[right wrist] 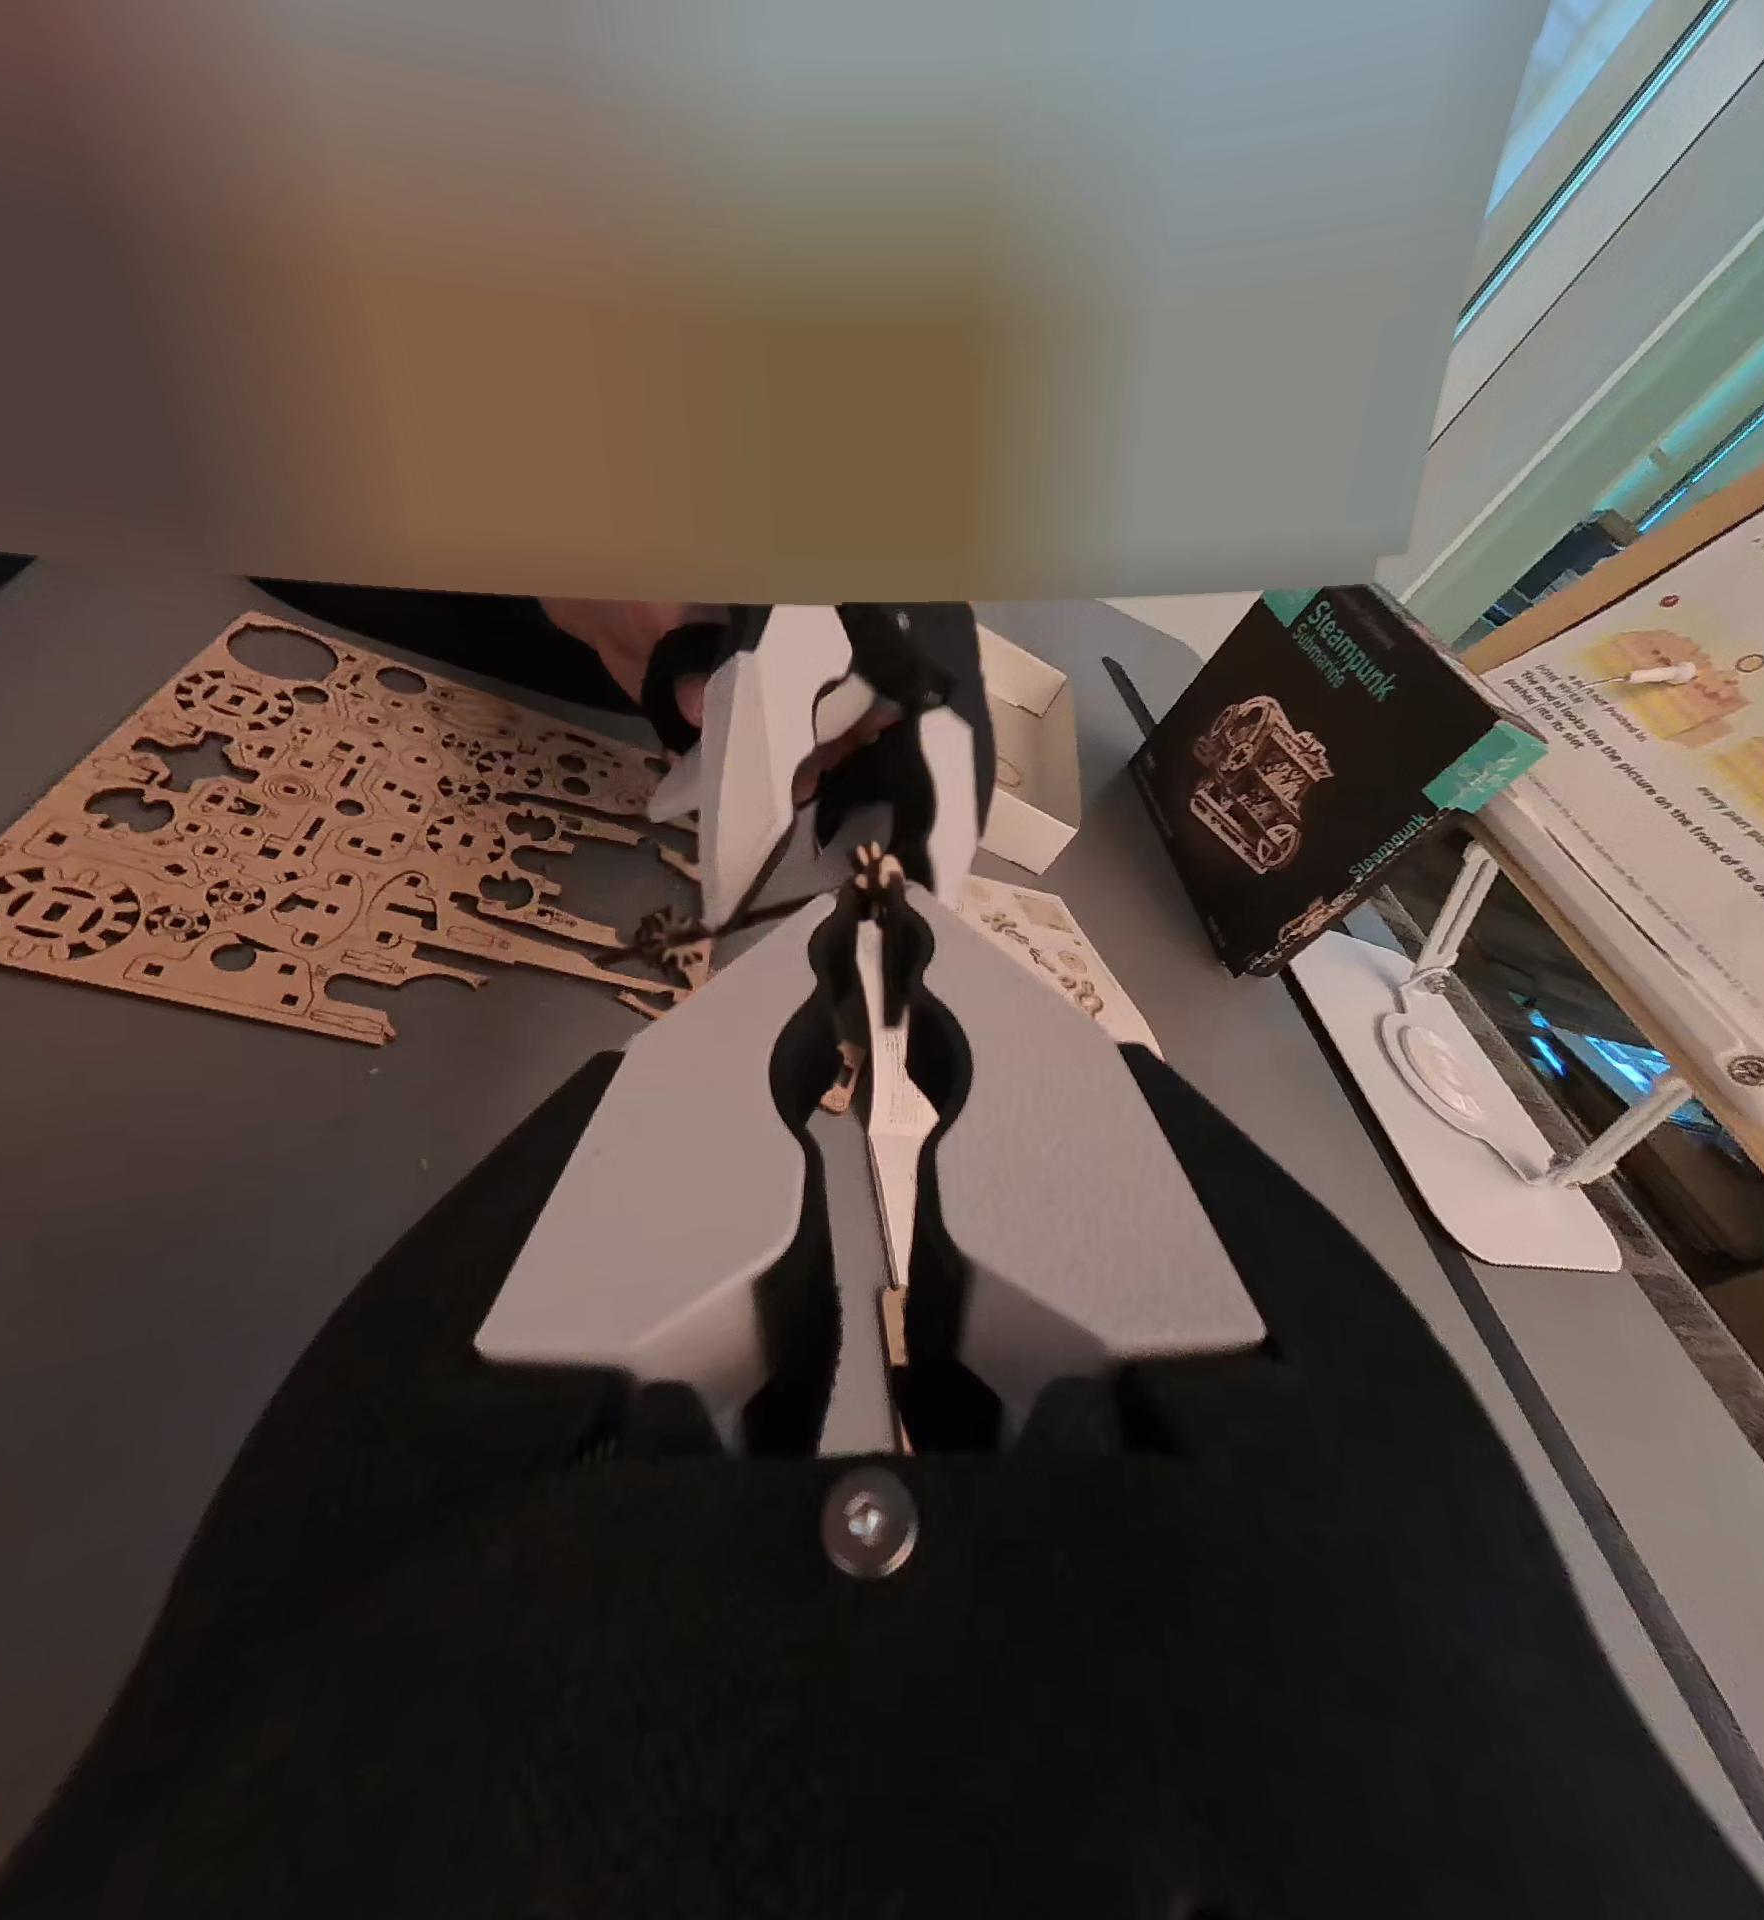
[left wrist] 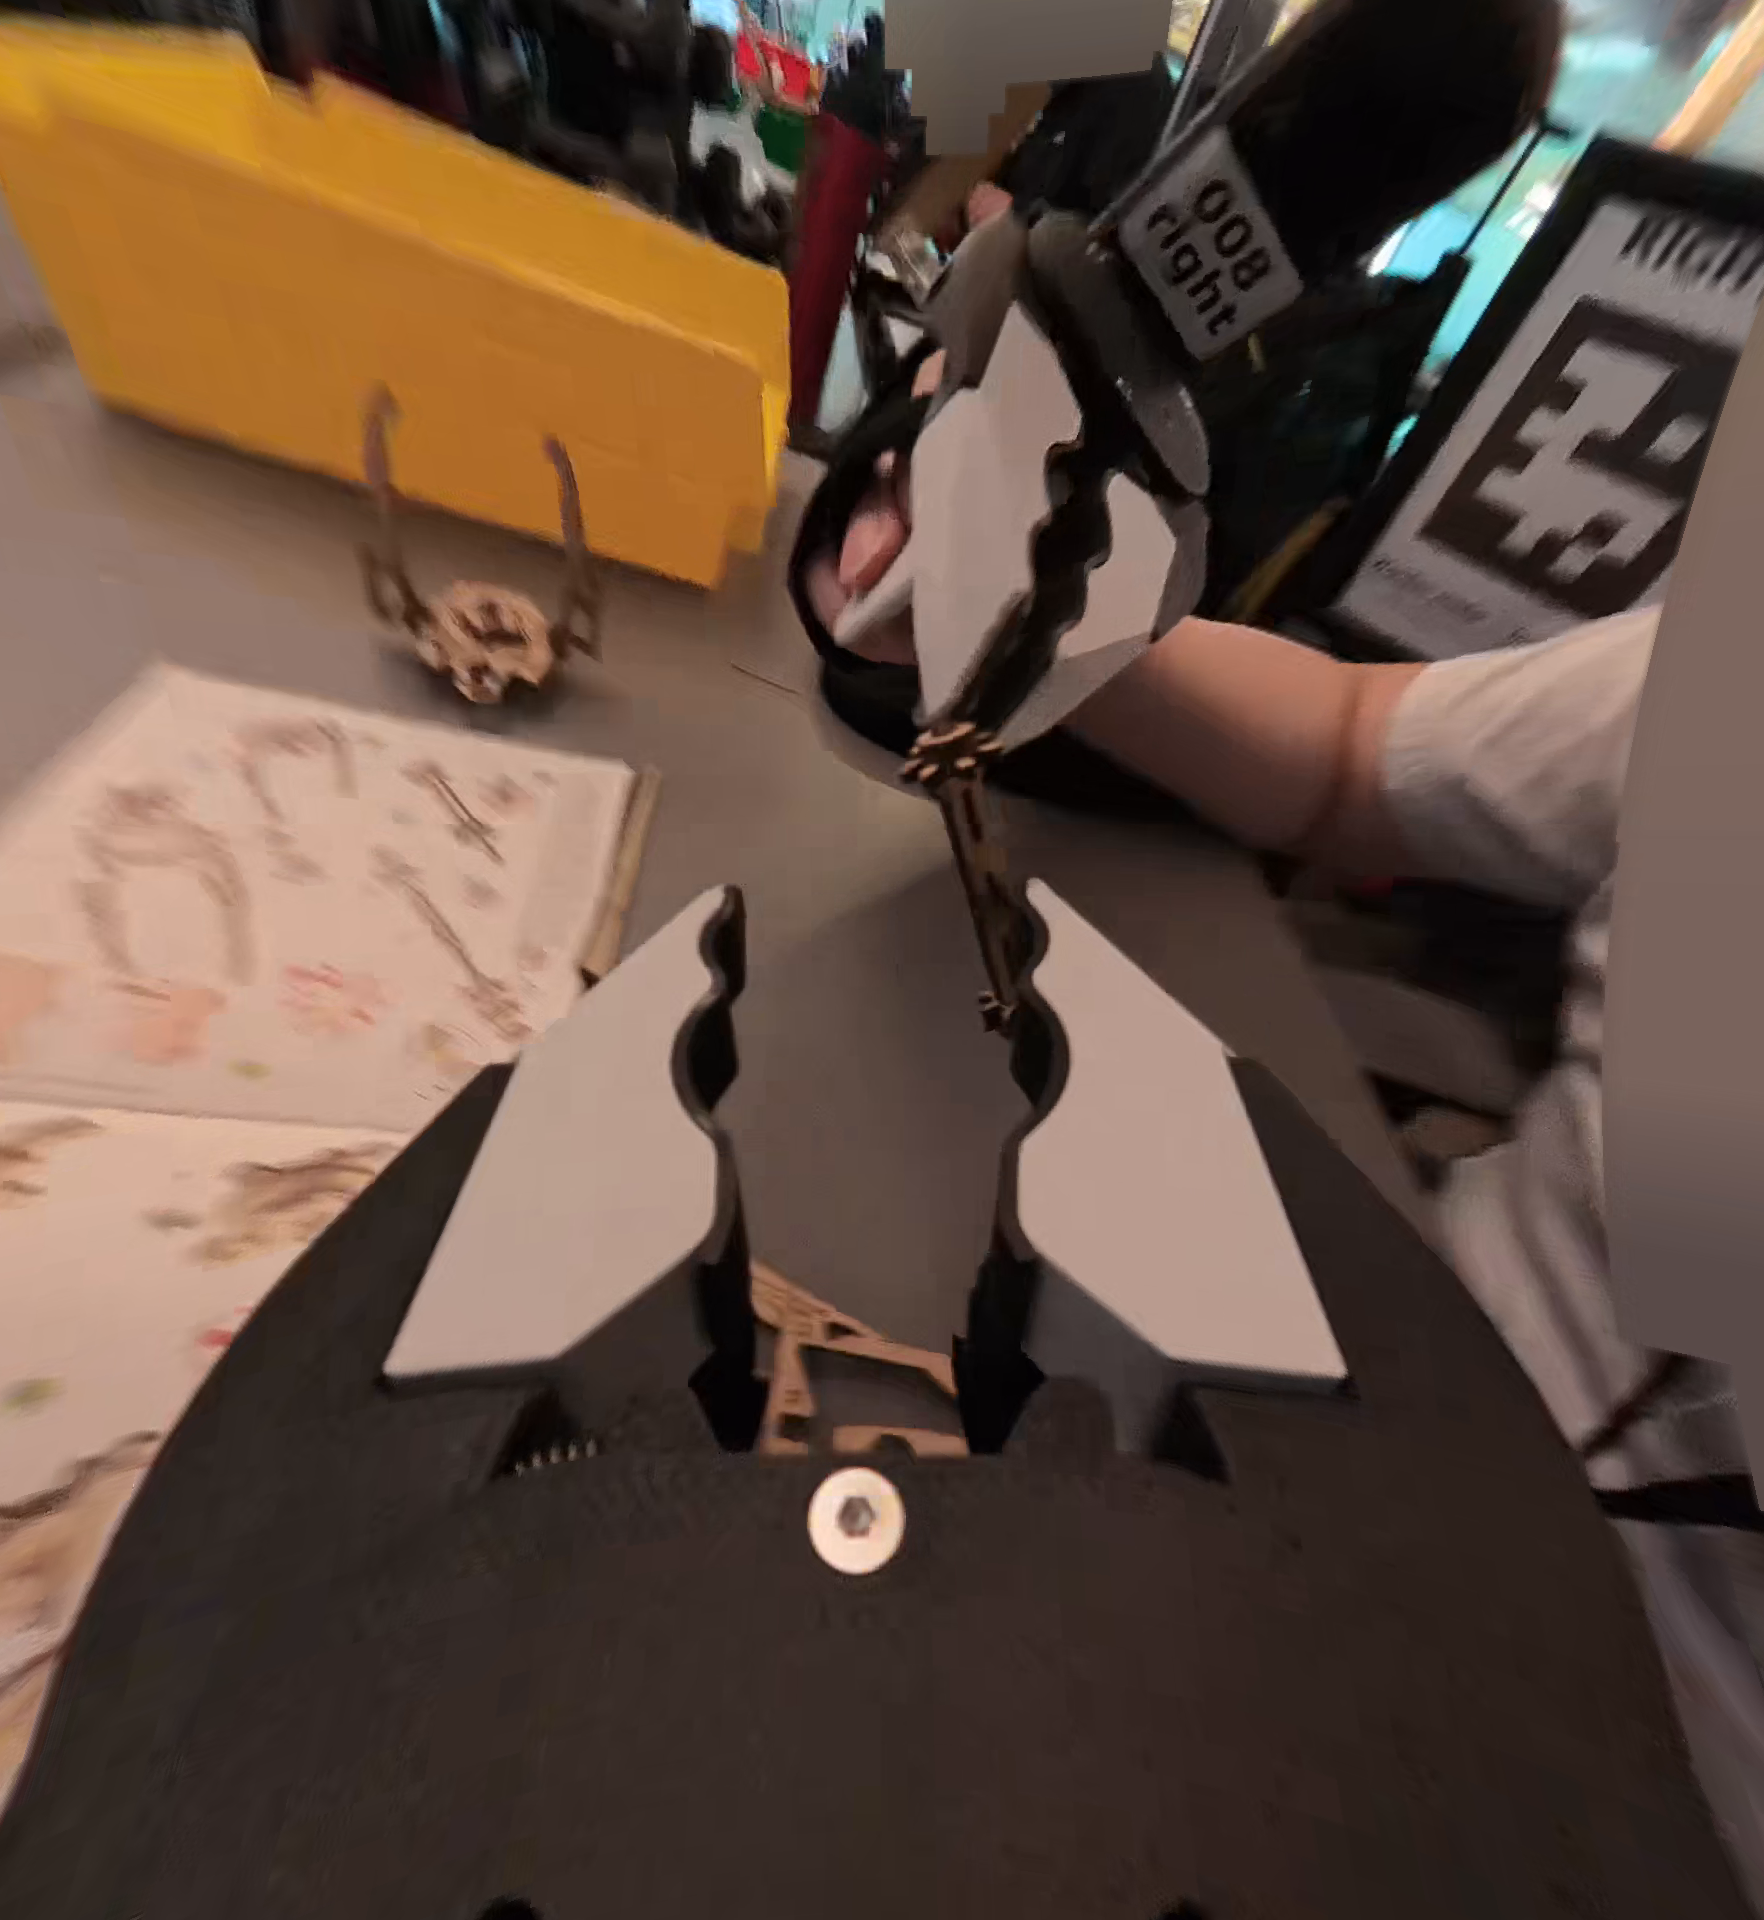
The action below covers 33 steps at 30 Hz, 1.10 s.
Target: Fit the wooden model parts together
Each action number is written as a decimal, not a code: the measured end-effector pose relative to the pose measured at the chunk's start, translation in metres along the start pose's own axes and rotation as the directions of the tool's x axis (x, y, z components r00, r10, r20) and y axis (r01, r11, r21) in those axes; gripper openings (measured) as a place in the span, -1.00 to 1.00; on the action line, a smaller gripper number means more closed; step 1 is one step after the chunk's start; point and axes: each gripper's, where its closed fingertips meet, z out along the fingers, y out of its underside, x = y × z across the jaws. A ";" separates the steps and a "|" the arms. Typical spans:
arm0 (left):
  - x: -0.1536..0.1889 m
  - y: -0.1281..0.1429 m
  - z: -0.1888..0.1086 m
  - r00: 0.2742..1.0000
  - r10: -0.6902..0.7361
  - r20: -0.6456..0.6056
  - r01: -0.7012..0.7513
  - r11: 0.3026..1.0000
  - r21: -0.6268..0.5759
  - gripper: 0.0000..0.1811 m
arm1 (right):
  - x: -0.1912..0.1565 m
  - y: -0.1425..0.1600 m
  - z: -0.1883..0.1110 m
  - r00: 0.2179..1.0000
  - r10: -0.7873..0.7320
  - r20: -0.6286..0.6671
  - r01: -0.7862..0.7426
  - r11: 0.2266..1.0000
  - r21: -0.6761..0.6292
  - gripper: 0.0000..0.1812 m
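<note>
- A thin wooden rod (left wrist: 971, 862), gear at one end, is clamped at its gear end by the right gripper (left wrist: 1049, 613), whose jaws are closed on it.
- The rod's long axis runs from those jaws toward the left gripper (left wrist: 883, 997).
- The left jaws are spread; the rod's free end lies against the right finger's inner edge, ungripped.
- A part sheet (right wrist: 265, 821) lies on the table's left.

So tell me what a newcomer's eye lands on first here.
The right gripper pinches a thin dark wooden model strip whose free end hangs between the open left gripper's grey fingers. Behind sits a bright yellow plastic bin. In the right wrist view, a tan laser-cut wooden parts sheet lies flat at left.
</note>
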 end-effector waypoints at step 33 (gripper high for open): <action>0.037 -0.012 -0.006 0.557 0.805 0.205 -0.801 0.586 -0.123 -0.92 | -0.021 -0.016 0.000 0.915 0.265 0.305 -0.323 0.933 0.159 -0.99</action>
